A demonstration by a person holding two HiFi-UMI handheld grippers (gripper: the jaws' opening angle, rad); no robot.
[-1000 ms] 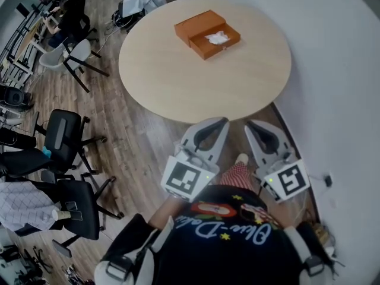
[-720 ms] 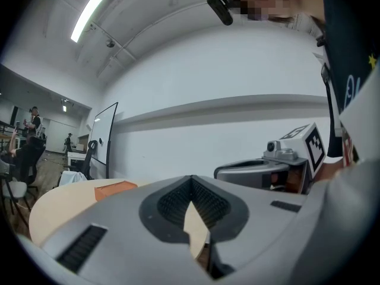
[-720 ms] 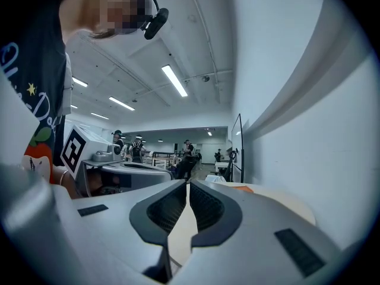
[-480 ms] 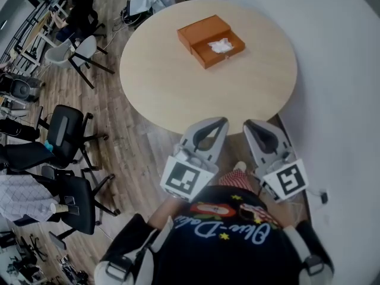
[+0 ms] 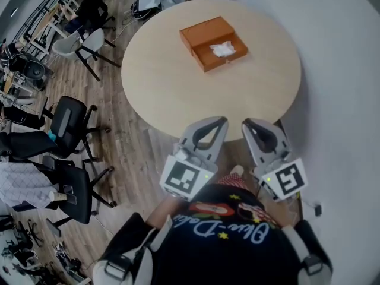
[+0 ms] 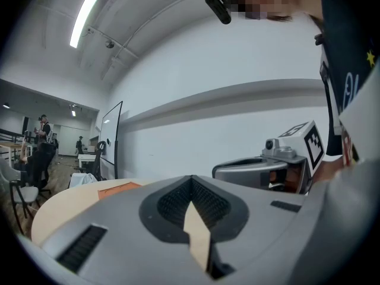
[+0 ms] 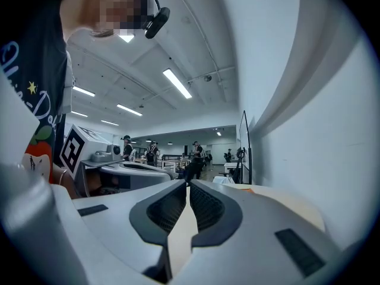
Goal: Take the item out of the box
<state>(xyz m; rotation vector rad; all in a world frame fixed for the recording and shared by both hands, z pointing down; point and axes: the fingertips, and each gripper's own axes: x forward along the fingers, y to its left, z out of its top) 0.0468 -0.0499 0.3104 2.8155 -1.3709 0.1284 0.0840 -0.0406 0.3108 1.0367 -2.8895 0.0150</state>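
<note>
- Head view, nearest: the person's dark printed shirt fills the bottom edge. Both grippers are held close in front of the body, over the brown plank floor, short of the table.
- The grey two-jaw left gripper has its jaws closed tip to tip with nothing between them. The left gripper view confirms this: only tabletop shows through the gap behind the tips.
- The grey two-jaw right gripper stands just beside it, jaws drawn to a thin slit, likewise empty.
- The round pale wooden table begins just beyond the gripper tips.
- The orange cardboard slide-out box lies on the far part of the table, well apart from both grippers, its tray pulled open.
- The white crumpled item lies inside the open tray, untouched.
- Black office chairs stand on the floor at far left.
- Assessment: the step in hand is the approach; extraction is not begun.
- Next move, as judged: carry one gripper across the table, part its jaws above the tray, and lower onto the item. The light box may shift, so the other gripper may need to steady it.
</note>
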